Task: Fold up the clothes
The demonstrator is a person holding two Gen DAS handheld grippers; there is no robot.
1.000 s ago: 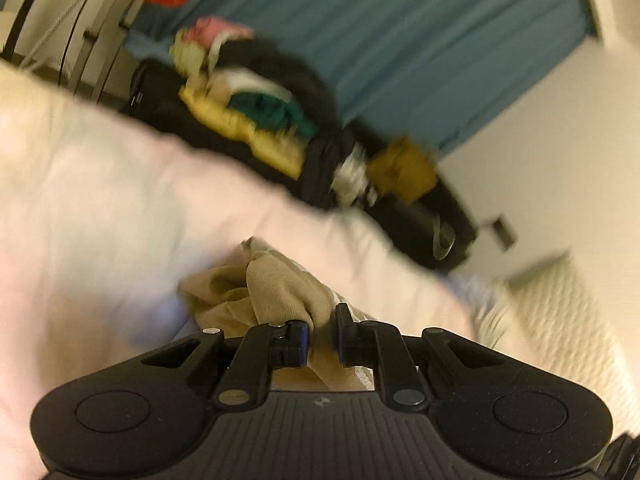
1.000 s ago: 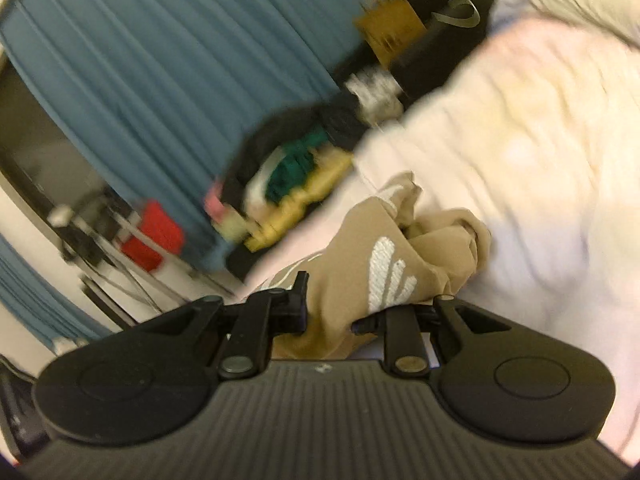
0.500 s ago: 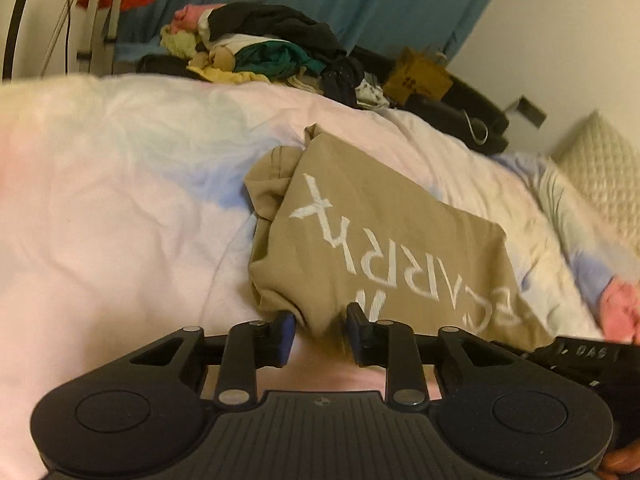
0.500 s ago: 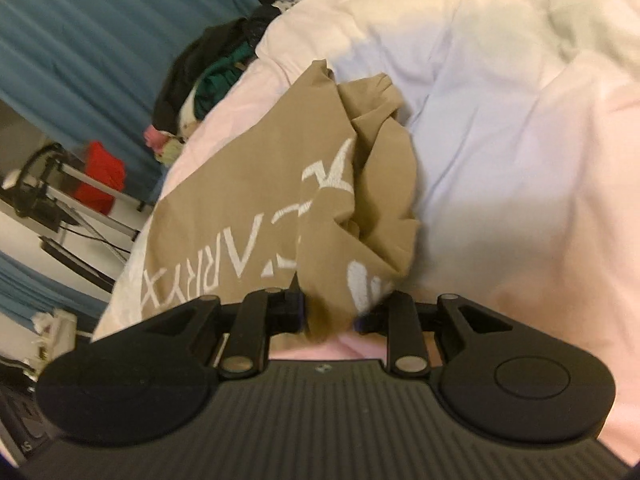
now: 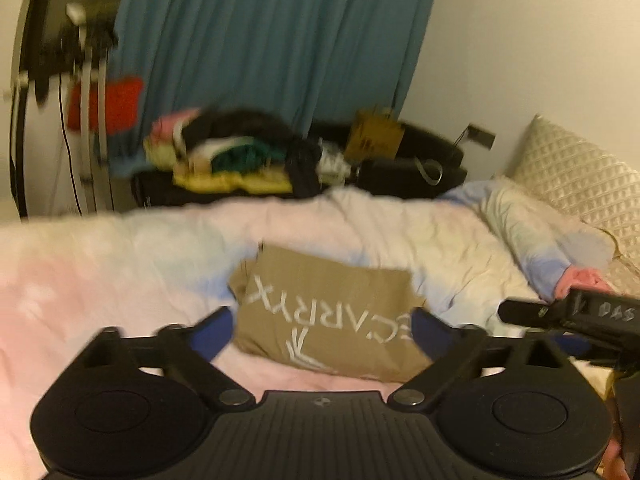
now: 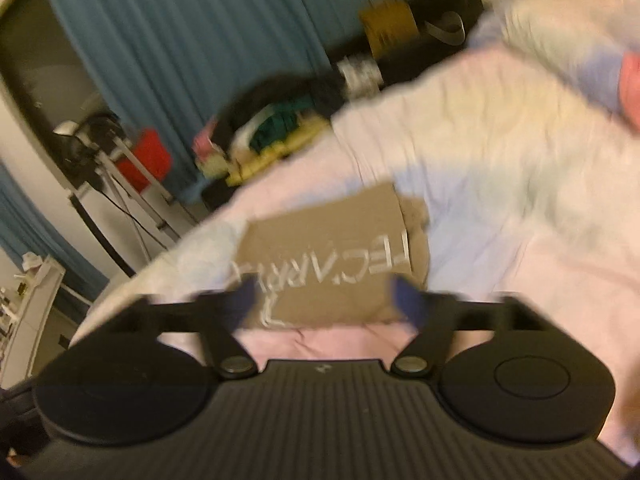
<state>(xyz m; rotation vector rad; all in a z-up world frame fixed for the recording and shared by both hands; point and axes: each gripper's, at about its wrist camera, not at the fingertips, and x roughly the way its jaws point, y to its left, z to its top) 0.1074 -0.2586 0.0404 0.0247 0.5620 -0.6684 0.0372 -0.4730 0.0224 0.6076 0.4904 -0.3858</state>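
A tan T-shirt with white lettering lies folded into a rough rectangle on the pale pink bedcover. My left gripper hangs above its near edge, fingers spread wide and open, holding nothing. The right wrist view shows the same tan T-shirt, blurred by motion. There my right gripper is also open, raised over the shirt's near edge and apart from the cloth. The right gripper's black body pokes into the left wrist view from the right.
A heap of mixed clothes sits on dark luggage beyond the bed, before a blue curtain. A quilted cream pillow and a pastel bundle lie at the right. A stand with a red item is at left.
Both grippers let go of the tan shirt, opened wide and pulled back and up. The shirt now lies folded flat on the bed.
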